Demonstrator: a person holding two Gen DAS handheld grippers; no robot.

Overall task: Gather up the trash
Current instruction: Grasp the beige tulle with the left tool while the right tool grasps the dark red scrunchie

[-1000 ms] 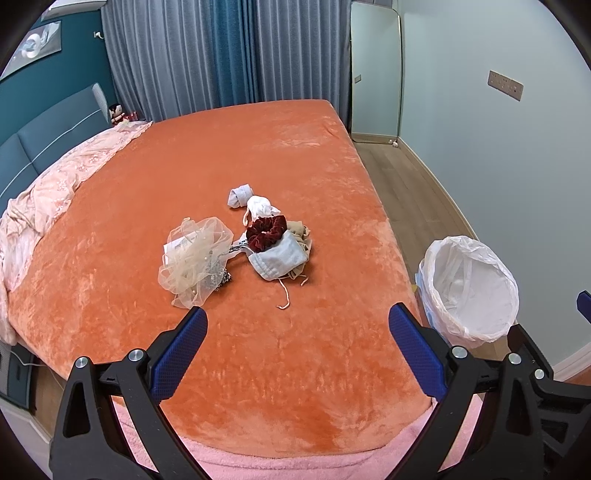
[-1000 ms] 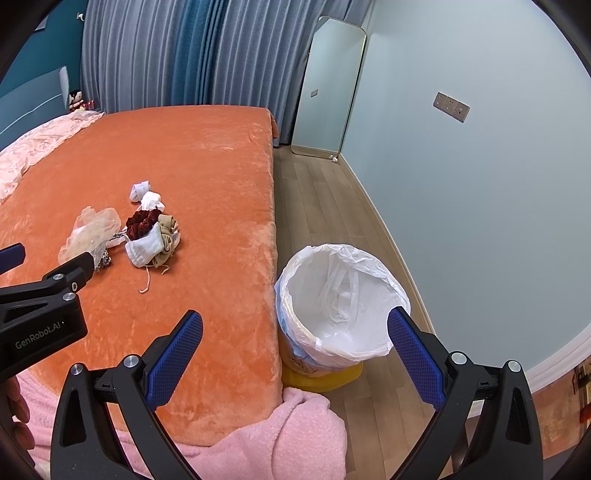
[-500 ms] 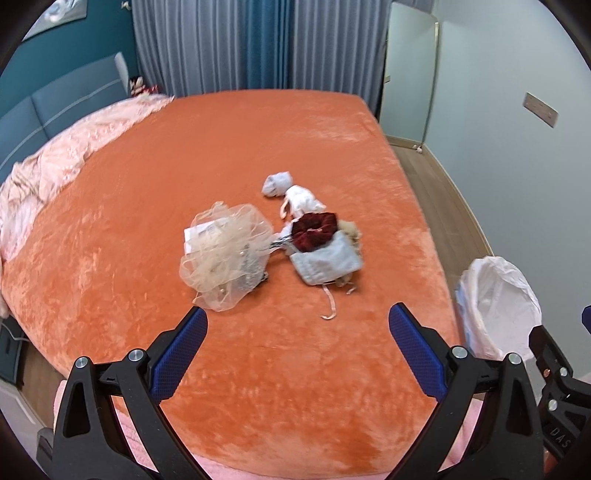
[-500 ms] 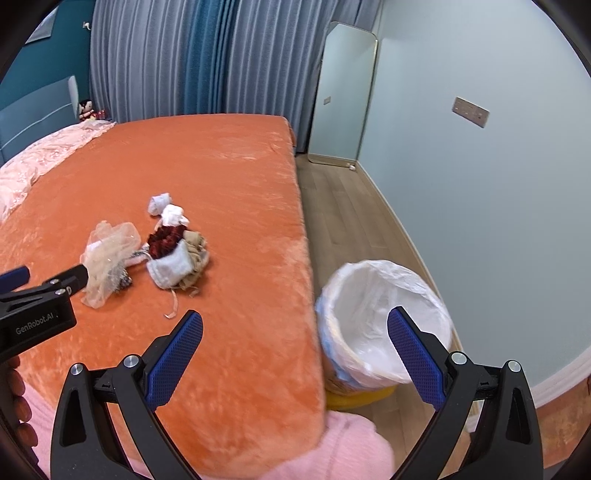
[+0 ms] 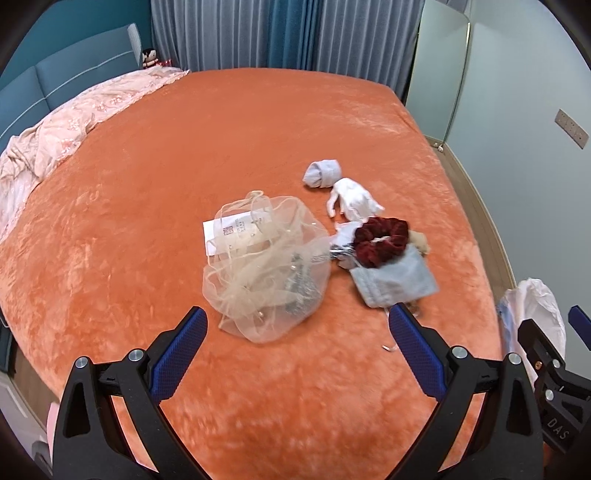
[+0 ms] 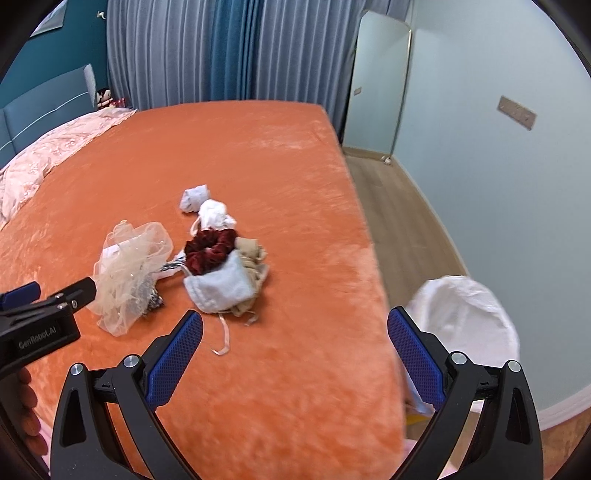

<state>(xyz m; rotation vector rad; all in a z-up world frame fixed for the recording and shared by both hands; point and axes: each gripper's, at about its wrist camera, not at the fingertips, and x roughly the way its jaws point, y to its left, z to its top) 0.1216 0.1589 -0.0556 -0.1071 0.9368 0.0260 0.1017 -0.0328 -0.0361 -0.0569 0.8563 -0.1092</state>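
A pile of litter lies mid-bed on the orange blanket (image 5: 184, 155): a crumpled beige mesh bag (image 5: 264, 266) over a white paper slip (image 5: 221, 232), a dark red scrunchie (image 5: 380, 240), a pale blue pouch (image 5: 395, 280), a grey sock ball (image 5: 323, 173) and a white crumpled cloth (image 5: 351, 199). The same mesh bag (image 6: 131, 273), scrunchie (image 6: 208, 249) and pouch (image 6: 219, 286) show in the right wrist view. My left gripper (image 5: 295, 350) is open, just short of the mesh bag. My right gripper (image 6: 293, 352) is open over bare blanket, short of the pouch. The white-lined bin (image 6: 465, 325) stands on the floor right of the bed.
A pink quilt (image 5: 70, 122) is bunched along the bed's left side by the blue headboard (image 5: 55, 81). Grey and blue curtains (image 5: 277, 33) hang behind. A mirror (image 6: 376, 85) leans on the right wall over wooden floor (image 6: 399, 221). A hand (image 6: 27, 410) holds the left gripper.
Both grippers have moved forward over the bed toward the pile, which now looks larger and closer. The bin has slid to the right edge of both views. Both grippers stay open.
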